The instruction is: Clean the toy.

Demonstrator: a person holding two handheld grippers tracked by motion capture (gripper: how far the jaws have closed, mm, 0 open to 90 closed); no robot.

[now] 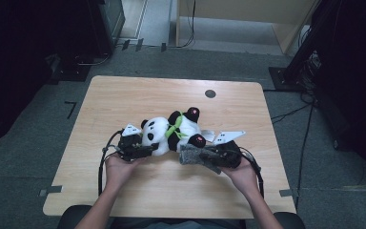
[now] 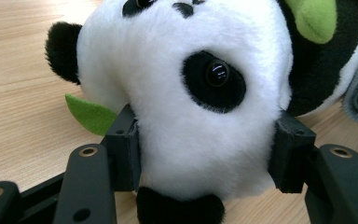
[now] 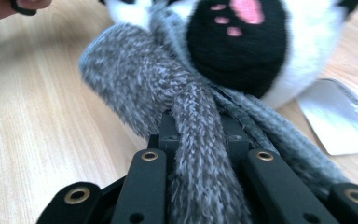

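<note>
A plush panda lies on its side in the middle of the wooden table, with a green scarf round its neck. My left gripper clamps the panda's white head between its two black jaws. A grey knitted cloth lies against the panda's pink-soled foot. My right gripper is shut on a bunched fold of that grey knitted cloth.
A white tag sticks out from under the panda on the right. A round dark grommet sits near the table's far edge. A green felt leaf lies by the panda's head. Dark equipment and cables ring the table.
</note>
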